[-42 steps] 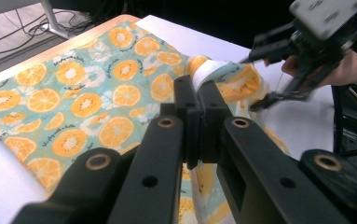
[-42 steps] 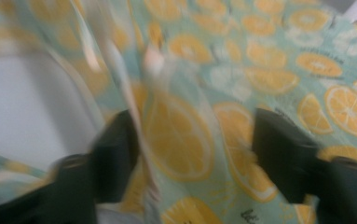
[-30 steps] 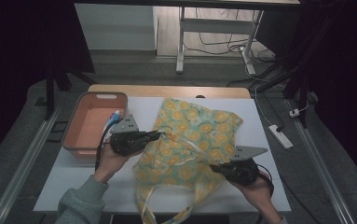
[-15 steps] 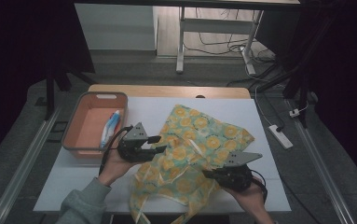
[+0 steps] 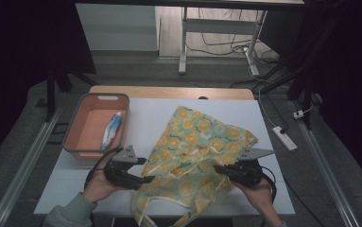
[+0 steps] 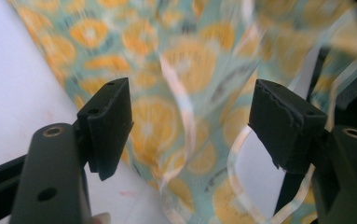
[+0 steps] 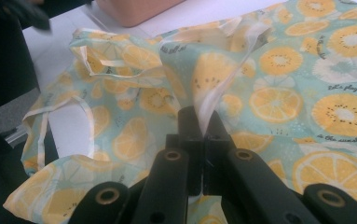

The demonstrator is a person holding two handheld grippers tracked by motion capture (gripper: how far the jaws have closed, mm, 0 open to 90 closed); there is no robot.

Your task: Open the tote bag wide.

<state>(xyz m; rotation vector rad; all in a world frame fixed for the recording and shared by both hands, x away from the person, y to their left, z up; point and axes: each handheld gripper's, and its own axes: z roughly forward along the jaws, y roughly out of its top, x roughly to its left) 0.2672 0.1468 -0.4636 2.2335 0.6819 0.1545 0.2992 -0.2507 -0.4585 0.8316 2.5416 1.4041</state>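
The white tabletop [image 5: 178, 113] carries the fruit-print cloth bag [image 5: 202, 142], which is spread across its middle and near part, with the open mouth and the pale handles hanging over the near edge. An orange bin [image 5: 93, 124] with a toothpaste tube [image 5: 111, 131] inside is placed at the far left, apart from the bag.

The right claw [image 5: 217, 167] is pressed together on a fold of the bag's cream-edged rim; in the right gripper view the cloth is seen rising between its two pads. The left claw [image 6: 190, 121] has just been opening and its jaws are now spread wide; in the left gripper view cloth is seen beyond the gap but is not pressed by either pad.

The biggest risk is judged to be the bag sliding off the near edge, because much of it already hangs there and only one corner is held. A smaller risk is that only one layer is caught when the left claw is closed, so the mouth would not be opened. The thin fold could also be pulled out of the right claw by a sharp tug.
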